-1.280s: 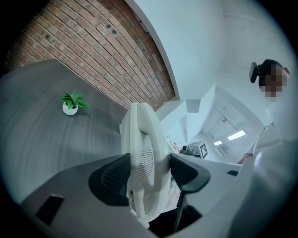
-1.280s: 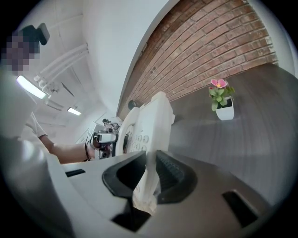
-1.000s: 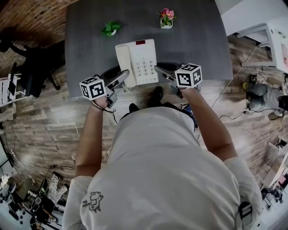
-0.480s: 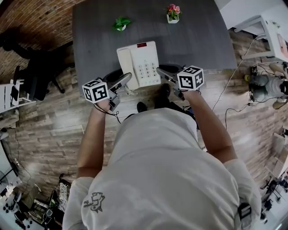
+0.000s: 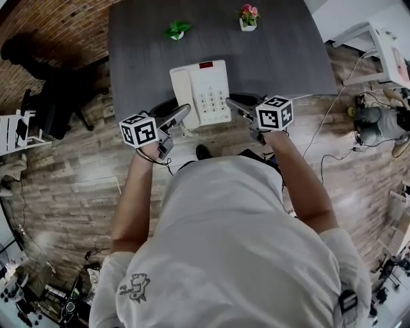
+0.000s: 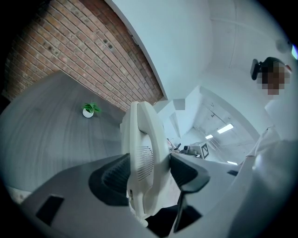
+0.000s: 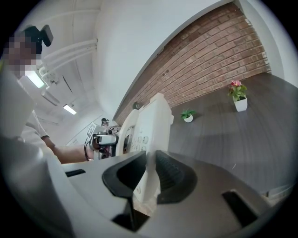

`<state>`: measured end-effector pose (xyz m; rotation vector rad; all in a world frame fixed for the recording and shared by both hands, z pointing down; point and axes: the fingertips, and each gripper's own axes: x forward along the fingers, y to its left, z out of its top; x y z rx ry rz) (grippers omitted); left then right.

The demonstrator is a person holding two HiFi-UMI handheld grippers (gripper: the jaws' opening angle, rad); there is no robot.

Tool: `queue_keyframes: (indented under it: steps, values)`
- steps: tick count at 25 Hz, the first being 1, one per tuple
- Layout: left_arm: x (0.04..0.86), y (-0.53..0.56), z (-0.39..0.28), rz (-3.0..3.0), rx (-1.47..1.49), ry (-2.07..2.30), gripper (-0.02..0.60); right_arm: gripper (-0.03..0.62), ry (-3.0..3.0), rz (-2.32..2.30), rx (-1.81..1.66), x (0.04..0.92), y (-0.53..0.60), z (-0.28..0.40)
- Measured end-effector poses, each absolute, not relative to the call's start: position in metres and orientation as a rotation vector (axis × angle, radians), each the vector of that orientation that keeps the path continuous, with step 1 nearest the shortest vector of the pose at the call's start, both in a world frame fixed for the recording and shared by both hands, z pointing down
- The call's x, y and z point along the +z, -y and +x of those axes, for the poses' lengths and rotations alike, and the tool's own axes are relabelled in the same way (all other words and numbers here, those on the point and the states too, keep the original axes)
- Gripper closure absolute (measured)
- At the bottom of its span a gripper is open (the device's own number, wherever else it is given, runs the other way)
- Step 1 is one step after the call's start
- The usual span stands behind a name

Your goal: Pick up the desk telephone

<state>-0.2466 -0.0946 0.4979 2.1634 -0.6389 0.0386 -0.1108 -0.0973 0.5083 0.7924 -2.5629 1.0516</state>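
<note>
Dark grey counter (image 5: 282, 57) and wood-plank floor (image 5: 70, 186) fill the head view, with a brick wall (image 6: 93, 51) behind. Two small potted plants stand near the counter's far edge, a green one (image 5: 177, 29) toward its left and a pink-flowered one (image 5: 248, 17) toward its right. At the near edge, roughly midway along it, the white desk telephone (image 5: 200, 95) lies between my two grippers, its near end reaching out past the edge over the floor. My left gripper (image 6: 149, 174) has its fingers spread wide and pressed on the handset side of the telephone. My right gripper (image 7: 150, 176) has its fingers drawn close together, pinching the thin right edge of the telephone's body beside the keypad. Whether the telephone's underside is clear of the counter, I cannot tell.
</note>
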Motion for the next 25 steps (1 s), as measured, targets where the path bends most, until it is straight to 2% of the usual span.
queue_keyframes:
  steps: [5,11,20,25]
  values:
    - [0.487,0.082,-0.239,2.165,0.004,0.680,0.301,0.520,2.591,0.758,1.031,0.499,0.085,-0.103]
    - [0.491,0.035,-0.168,2.176,0.009,0.711,0.301,0.519,2.621,0.721,1.001,0.505,0.041,-0.032]
    - [0.476,0.028,-0.163,2.153,0.020,0.723,0.301,0.520,2.592,0.695,1.015,0.489,0.035,-0.027]
    - [0.470,-0.002,-0.120,2.162,0.020,0.738,0.300,0.520,2.612,0.692,1.022,0.485,0.003,0.016]
